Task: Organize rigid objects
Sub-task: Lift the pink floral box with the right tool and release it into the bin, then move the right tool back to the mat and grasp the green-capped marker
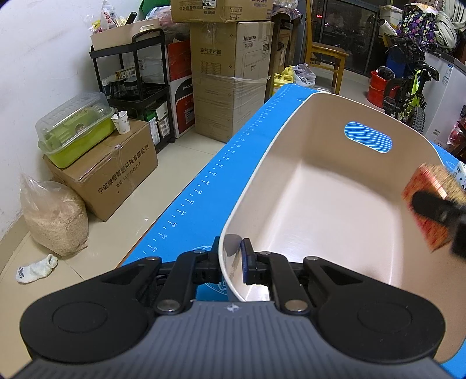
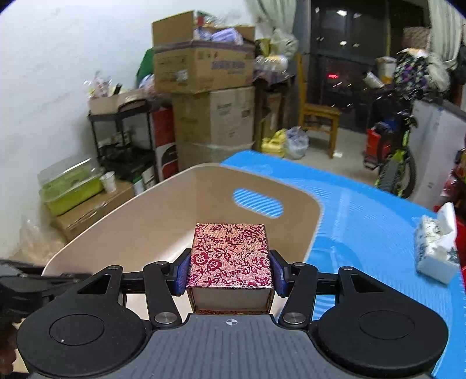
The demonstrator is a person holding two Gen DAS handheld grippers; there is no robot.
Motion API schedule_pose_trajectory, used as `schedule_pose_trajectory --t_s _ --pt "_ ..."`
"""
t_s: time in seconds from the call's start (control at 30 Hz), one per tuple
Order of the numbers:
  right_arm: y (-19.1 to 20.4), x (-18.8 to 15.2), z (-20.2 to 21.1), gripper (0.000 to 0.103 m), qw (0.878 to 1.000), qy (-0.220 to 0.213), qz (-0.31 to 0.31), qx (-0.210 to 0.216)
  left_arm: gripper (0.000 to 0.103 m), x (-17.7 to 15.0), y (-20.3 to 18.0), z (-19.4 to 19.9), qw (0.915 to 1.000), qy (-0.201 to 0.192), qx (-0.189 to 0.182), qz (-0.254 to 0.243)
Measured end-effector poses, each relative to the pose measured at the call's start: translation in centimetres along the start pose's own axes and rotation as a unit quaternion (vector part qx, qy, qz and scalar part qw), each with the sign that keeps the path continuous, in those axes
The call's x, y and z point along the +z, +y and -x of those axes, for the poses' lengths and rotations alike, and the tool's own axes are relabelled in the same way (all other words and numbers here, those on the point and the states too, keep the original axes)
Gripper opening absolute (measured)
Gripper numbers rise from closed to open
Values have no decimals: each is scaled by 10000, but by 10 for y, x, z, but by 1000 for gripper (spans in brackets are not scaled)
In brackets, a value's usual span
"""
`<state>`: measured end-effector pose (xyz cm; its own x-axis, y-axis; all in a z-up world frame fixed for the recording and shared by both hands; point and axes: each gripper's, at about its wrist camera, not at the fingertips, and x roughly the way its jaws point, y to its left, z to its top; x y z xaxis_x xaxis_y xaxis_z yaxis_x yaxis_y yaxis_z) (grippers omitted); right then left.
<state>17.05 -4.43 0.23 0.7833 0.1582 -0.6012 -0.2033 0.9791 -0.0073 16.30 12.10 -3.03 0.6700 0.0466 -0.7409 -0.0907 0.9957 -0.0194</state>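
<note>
Over one beige bin (image 2: 145, 233), right gripper (image 2: 230, 269) clamps one floral box (image 2: 231, 253).

The blue mat (image 1: 204, 186) bears ruler numbers 48–60; a top carton (image 1: 221, 8) label reads "7029".

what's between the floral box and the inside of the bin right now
Nothing visible. The right gripper holds the floral box over the near rim of the beige bin, whose floor looks bare. The left gripper only clamps the bin's near wall, off to the side.

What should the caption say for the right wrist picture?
Right gripper carries a red floral box over an empty beige tub.
</note>
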Motion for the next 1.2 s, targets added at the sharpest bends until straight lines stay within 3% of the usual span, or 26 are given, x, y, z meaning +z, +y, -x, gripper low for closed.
schedule_pose_trajectory --t_s 0.2,0.3,0.53,0.77,0.97,1.2 --pt "13 -8 -17 59 9973 672 208 189 14 0 0 0 10000 -2 1 2" --pt "15 -10 -14 58 9970 711 205 210 15 1 0 0 10000 -3 1 6" --pt "-3 -5 -3 75 9976 551 -334 246 15 3 0 1 10000 -7 25 12" --pt "-35 2 28 83 9947 148 -999 177 15 3 0 1 10000 -9 32 9" --pt "-68 1 47 84 9906 44 -1370 42 15 4 3 0 10000 -4 35 29" --pt "-106 -9 56 85 9871 130 -1544 -415 15 4 3 0 10000 -8 36 22"
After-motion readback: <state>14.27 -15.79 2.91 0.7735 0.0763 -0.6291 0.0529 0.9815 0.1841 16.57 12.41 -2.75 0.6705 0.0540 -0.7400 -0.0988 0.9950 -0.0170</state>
